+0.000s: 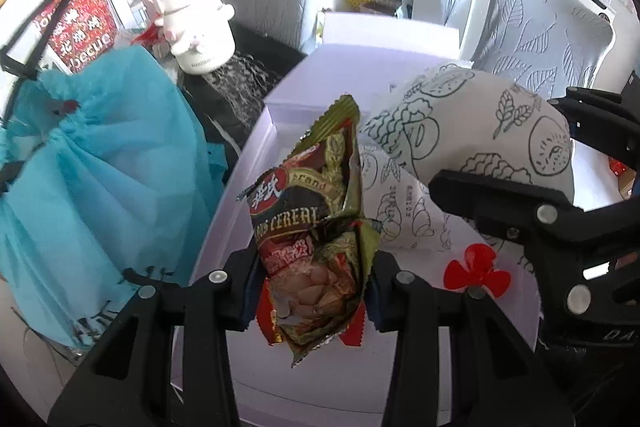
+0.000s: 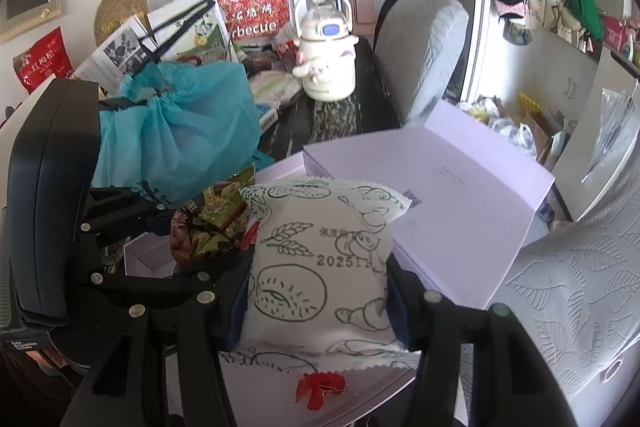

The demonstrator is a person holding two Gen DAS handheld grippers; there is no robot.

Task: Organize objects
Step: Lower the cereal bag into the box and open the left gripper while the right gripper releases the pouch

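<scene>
Between the fingers of the left claw (image 1: 310,293) a crumpled green cereal packet (image 1: 316,227) is clamped, above the open lilac box (image 1: 256,163). Just beside it, the right claw (image 2: 316,307) is closed on a white pastry packet (image 2: 320,267). Farther left stands a blue drawstring bag (image 1: 100,179), and behind it a white kettle (image 1: 196,23).

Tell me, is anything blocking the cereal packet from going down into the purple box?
Nothing visible does. The left gripper holds the cereal packet over the open purple box; the white packet sits off to the right.
</scene>
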